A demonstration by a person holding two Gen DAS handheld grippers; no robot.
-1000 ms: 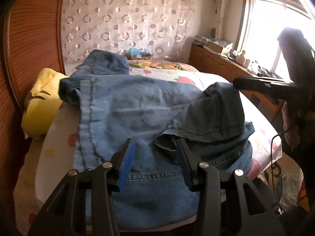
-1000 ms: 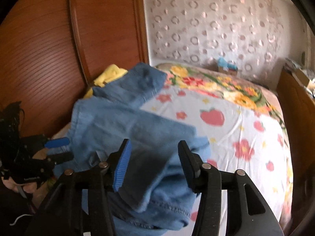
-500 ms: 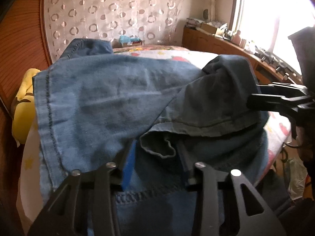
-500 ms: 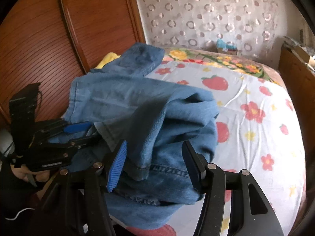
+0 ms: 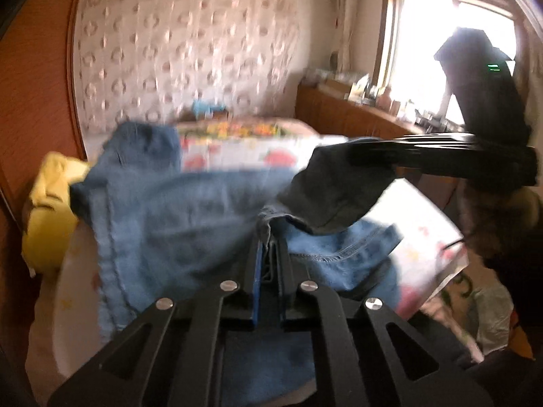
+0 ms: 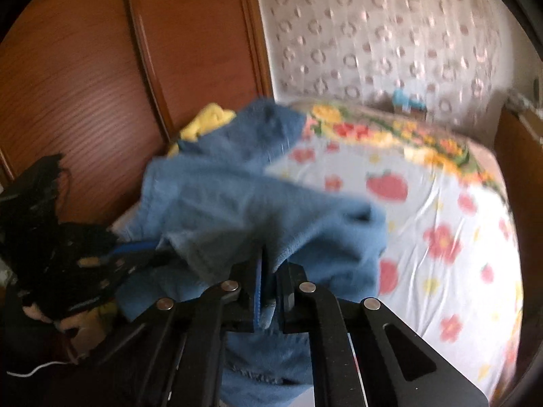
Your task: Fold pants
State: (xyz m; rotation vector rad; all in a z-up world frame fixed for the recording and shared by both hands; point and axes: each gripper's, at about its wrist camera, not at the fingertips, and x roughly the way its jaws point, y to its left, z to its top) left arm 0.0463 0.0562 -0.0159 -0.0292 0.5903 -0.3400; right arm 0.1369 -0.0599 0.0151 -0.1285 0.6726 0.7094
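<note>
1. Left wrist view: we see our left gripper (image 5: pixel 269 254) clamped on a hemmed fold of the blue denim pants (image 5: pixel 176 224), soft and rumpled, on the near left of the floral bedsheet (image 5: pixel 237 151).
2. Right wrist view: our right gripper (image 6: pixel 269 264) pinches another denim fold of the pants (image 6: pixel 237 203); a yellow pillow (image 6: pixel 207 120) lies beyond.

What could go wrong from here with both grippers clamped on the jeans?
1. The left gripper and right gripper have just closed on bunched folds of the jeans; each may hold only one layer, so the lift could twist the fold.
2. The far leg lies against the yellow pillow; pulling could drag it along.
3. Both views are blurred; a fast lift could slip a hem.
</note>
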